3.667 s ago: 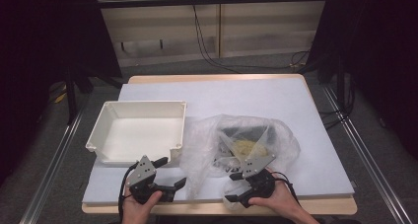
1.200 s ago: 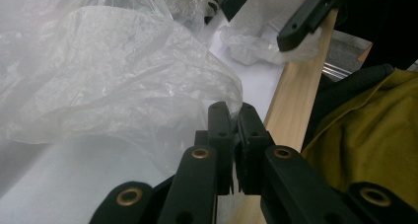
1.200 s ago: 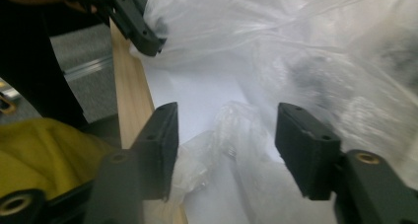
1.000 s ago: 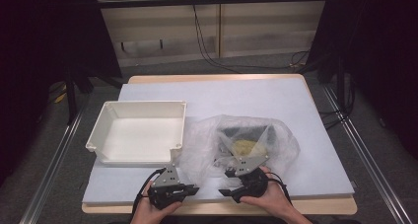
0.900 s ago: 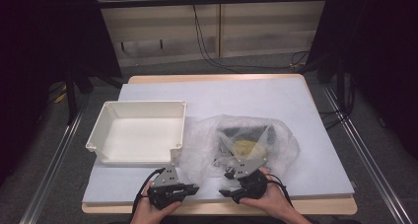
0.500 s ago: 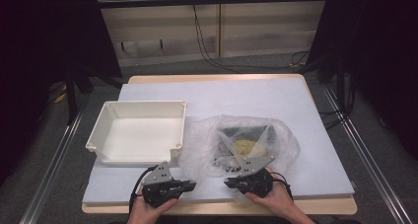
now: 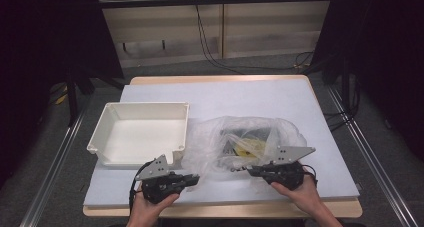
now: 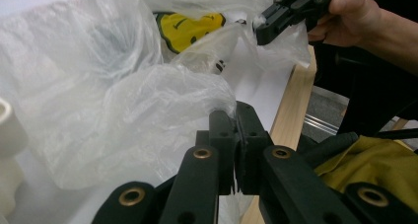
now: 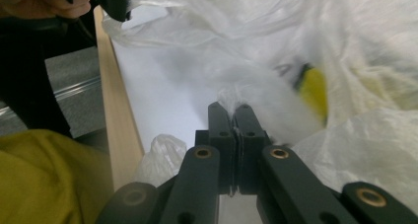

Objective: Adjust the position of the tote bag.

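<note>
A crumpled clear plastic bag (image 7: 250, 132) lies on the white table cover, with a yellow and black item (image 7: 247, 148) inside it. My left gripper (image 7: 196, 177) points right at the bag's near left edge. In the left gripper view its jaws (image 8: 235, 110) are shut on a fold of the bag (image 8: 123, 100). My right gripper (image 7: 235, 169) points left at the near right edge. In the right gripper view it (image 9: 235, 108) is shut on a pinch of film (image 9: 296, 46). The two grippers face each other, each lifting its bit of the bag's near edge.
A white rectangular tray (image 7: 145, 105) with nothing in it stands just left of the bag. The table's wooden front edge (image 7: 225, 209) runs close behind both hands. The far half of the white cover (image 7: 225, 94) is bare. Black stands and cables surround the table.
My right gripper has moved right and upward, its jaws closed on the film. The left gripper has risen slightly. The bag's near edge now stretches between them.
</note>
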### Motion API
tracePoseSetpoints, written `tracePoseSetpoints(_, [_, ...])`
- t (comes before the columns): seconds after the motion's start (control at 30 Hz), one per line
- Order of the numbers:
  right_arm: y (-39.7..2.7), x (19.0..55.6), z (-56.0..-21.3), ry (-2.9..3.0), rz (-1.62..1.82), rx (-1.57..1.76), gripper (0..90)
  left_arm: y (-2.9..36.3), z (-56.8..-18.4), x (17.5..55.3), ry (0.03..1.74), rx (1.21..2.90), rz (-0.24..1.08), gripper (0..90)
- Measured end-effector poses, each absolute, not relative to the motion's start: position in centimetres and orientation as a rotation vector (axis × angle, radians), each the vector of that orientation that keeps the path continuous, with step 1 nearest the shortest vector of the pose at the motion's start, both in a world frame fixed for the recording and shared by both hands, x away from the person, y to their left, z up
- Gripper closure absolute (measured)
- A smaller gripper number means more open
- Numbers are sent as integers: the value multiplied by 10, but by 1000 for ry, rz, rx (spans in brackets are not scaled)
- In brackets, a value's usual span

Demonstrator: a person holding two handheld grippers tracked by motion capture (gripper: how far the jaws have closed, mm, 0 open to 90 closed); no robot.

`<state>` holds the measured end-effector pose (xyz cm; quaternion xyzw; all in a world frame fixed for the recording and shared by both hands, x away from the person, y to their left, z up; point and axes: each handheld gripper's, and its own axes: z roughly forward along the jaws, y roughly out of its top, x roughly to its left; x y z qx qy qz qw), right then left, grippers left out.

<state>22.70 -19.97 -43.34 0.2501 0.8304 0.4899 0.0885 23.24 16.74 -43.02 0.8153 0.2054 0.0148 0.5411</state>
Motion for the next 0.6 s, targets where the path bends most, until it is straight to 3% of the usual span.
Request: tracePoseSetpoints(0.6, [-271, 229, -381, 2255, 1417, 810, 888, 166, -377, 258, 473, 1870, 150, 882])
